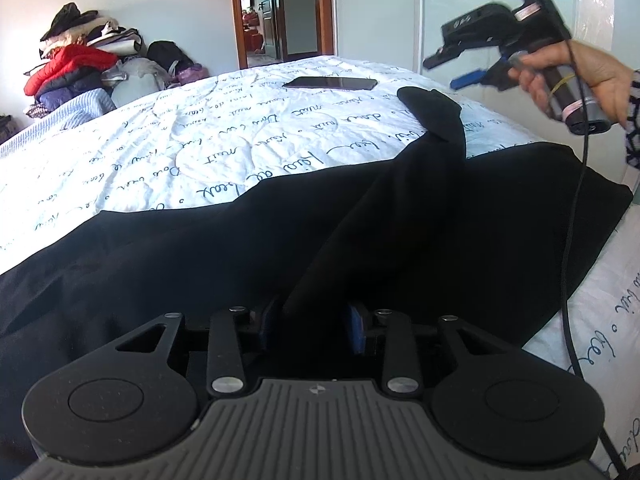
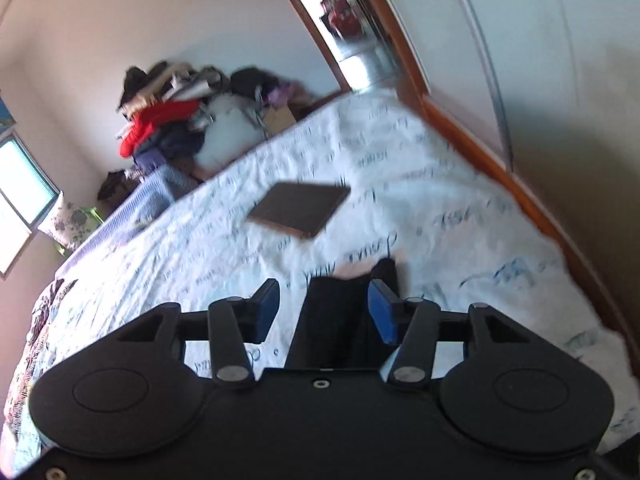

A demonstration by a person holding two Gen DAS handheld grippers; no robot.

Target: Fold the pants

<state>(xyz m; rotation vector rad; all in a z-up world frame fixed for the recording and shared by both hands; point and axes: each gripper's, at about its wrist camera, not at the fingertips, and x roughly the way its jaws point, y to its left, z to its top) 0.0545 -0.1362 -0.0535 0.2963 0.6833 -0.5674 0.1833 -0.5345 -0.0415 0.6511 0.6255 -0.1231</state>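
The left claw (image 1: 316, 322) is pinching a ridge of the black pants (image 1: 400, 216), which are lying on the bed (image 1: 200, 136), running toward one o'clock. Farther off, the right claw (image 2: 323, 304) is hovering half-open and empty above the tip.

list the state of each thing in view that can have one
black fabric pants: spread flat on the bed, one fold lifted
left gripper: shut on the pants fold
right gripper: open, holding nothing, above the bed
dark flat phone: lying flat, screen off
brown wooden door: open
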